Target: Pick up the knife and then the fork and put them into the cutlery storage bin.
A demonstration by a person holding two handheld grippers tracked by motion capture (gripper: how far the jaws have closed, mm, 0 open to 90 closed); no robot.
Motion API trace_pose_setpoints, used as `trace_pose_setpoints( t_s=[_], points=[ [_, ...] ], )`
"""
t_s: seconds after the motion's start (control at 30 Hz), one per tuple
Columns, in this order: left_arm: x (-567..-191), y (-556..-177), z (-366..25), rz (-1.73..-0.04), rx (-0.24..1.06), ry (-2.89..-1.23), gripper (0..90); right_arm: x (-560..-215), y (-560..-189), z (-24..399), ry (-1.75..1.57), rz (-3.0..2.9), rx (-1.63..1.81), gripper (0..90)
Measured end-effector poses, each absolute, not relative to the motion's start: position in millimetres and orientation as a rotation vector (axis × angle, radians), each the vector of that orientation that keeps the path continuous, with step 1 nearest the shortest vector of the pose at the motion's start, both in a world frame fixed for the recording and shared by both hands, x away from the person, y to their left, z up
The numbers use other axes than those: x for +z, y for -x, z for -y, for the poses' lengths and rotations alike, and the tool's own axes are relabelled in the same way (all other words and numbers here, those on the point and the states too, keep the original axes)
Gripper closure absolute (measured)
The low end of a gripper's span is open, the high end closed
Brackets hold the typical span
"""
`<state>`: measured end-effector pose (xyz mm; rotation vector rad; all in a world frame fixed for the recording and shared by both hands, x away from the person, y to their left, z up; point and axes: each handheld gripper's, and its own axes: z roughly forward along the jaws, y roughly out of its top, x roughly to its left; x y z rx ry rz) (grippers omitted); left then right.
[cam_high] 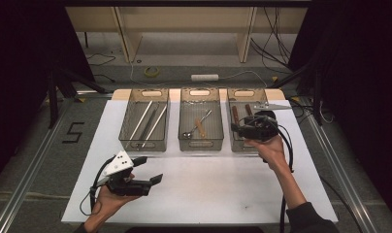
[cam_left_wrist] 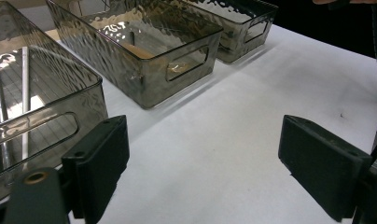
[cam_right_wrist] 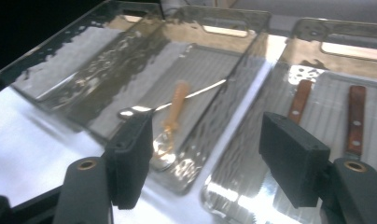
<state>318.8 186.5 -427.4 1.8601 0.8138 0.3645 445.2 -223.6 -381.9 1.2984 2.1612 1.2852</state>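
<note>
Three smoky clear bins stand in a row at the back of the white tabletop [cam_high: 208,187]. The left bin [cam_high: 143,145] holds long metal rods [cam_high: 148,121]. In the middle bin [cam_high: 201,144] lie a metal spoon [cam_high: 204,119] and a wooden spoon [cam_high: 200,127]. Two wooden-handled knives [cam_right_wrist: 356,119] rest in the right bin [cam_high: 244,93]. My right gripper [cam_high: 236,128] hovers over that bin's front left corner, open and empty [cam_right_wrist: 207,140]. My left gripper [cam_high: 150,169] is held low over the table's front left, open with nothing between its fingers [cam_left_wrist: 205,149].
Behind the table the floor carries a yellow tape roll [cam_high: 153,71], a white tube [cam_high: 204,77] and loose cables. Wooden furniture legs stand farther back. A black "5" [cam_high: 73,132] marks the floor at the left. Bare white tabletop lies in front of the bins.
</note>
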Motion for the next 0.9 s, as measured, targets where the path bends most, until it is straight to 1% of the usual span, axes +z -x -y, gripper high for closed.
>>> trace_pose_setpoints(
  t_s=[0.43, 0.73, 0.9],
  points=[
    [-427.5, -321.0, -184.2, -0.812, 0.357, -1.868, 15.6, -384.2, -403.3, 215.8, -1.166, -2.149, 1.395, 33.3],
    [-427.5, -321.2, -182.6, -0.814, 0.355, -1.872, 15.5, -391.2, -381.4, 215.1, -1.110, -2.150, 1.475, 32.9],
    [-427.4, -320.8, -182.5, -0.812, 0.358, -1.873, 15.5, -395.7, -370.2, 214.0, -1.080, -2.164, 1.495, 31.0]
  ],
)
